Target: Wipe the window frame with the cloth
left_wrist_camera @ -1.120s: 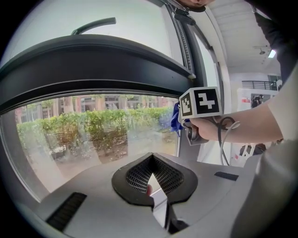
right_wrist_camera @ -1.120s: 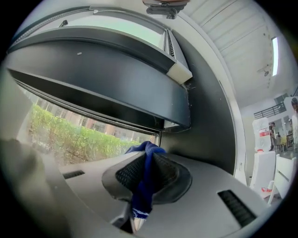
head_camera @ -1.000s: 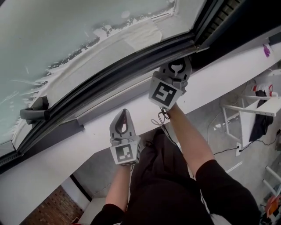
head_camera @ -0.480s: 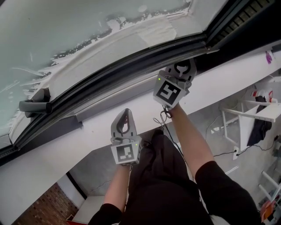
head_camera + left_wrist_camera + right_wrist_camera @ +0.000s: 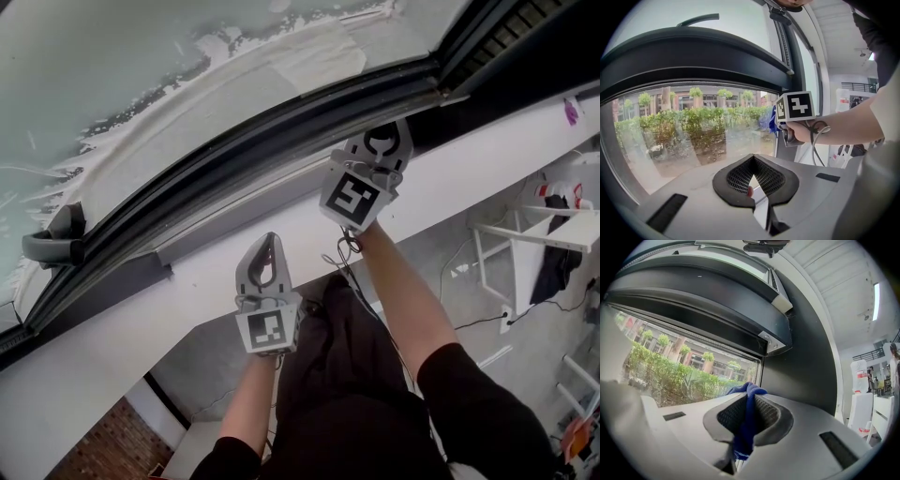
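— Noting positions. Where is the cloth sitting?

— The crumpled blue fabric cloth (image 5: 746,420) is being pinched in the grey plastic right gripper (image 5: 380,142), with a tuft poking out past the tips. That gripper is reaching up to the dark window frame (image 5: 234,155), near its right corner, above the white painted sill (image 5: 141,323). From the head view I cannot tell whether the cloth is touching the frame or is just short of it.

— Why is the arm stretching so high?

— My reading: the frame rail is running along the foot of the glass, so the tuft is being aimed straight at it, ready for dragging along. Wiping looks to be starting, and a long run of rail is lying to the left.

— Fingers on that side?

— Clamping the cloth. The mesh pads (image 5: 766,414) are pressing it from both sides, with no gap showing.

— And the other one?

— The grey left gripper (image 5: 268,248) is hanging lower, over the sill and apart from the frame. It is probably parked out of the way, since one cloth needs one holder. Its fingers (image 5: 738,178) are meeting at the tips and gripping nothing, leaving only a small diamond-shaped opening behind them.
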